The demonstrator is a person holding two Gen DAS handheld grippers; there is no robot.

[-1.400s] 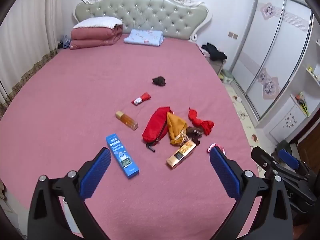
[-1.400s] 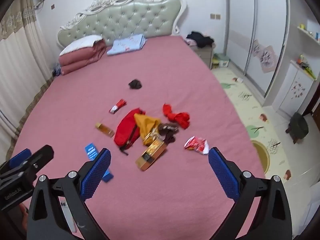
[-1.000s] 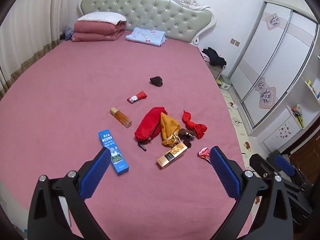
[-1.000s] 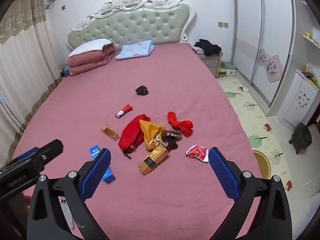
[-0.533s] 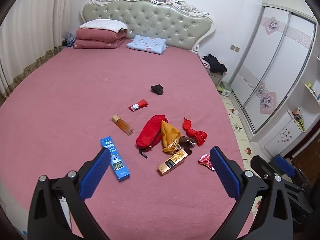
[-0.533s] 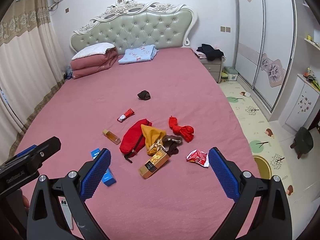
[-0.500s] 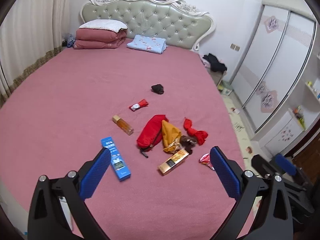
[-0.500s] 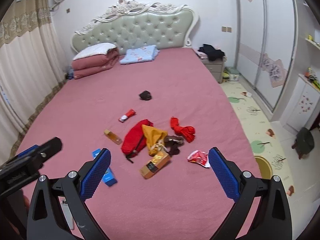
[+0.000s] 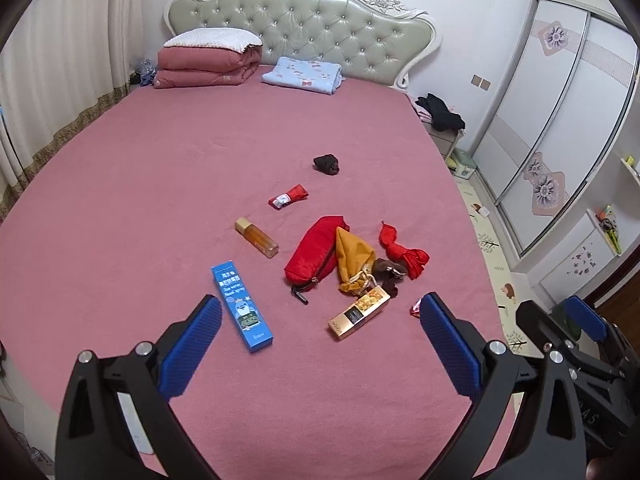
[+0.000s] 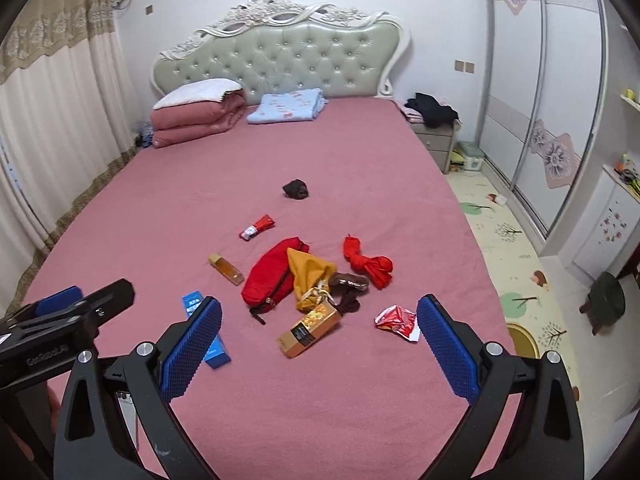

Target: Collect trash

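- The left gripper (image 9: 318, 344) is wide apart and holds nothing. It hangs over the near part of the big pink bed (image 9: 160, 184).
- The right gripper (image 10: 318, 344) is wide apart too, with nothing in it.
- The crumpled red and white wrapper (image 10: 397, 321) lies near the right edge of the bed, just beside the right gripper's blue pad.
- The long blue box (image 9: 241, 305) lies near the left gripper.
- The gold and brown box (image 10: 310, 329) lies between the two, near the red zip pouch (image 10: 271, 276) and yellow cloth bag (image 10: 309, 277).
- The far half of the bed is mostly bare pink cover, up to the folded pink quilt (image 10: 196, 118).
- Past the right edge is a floor mat with trees (image 10: 516, 264).
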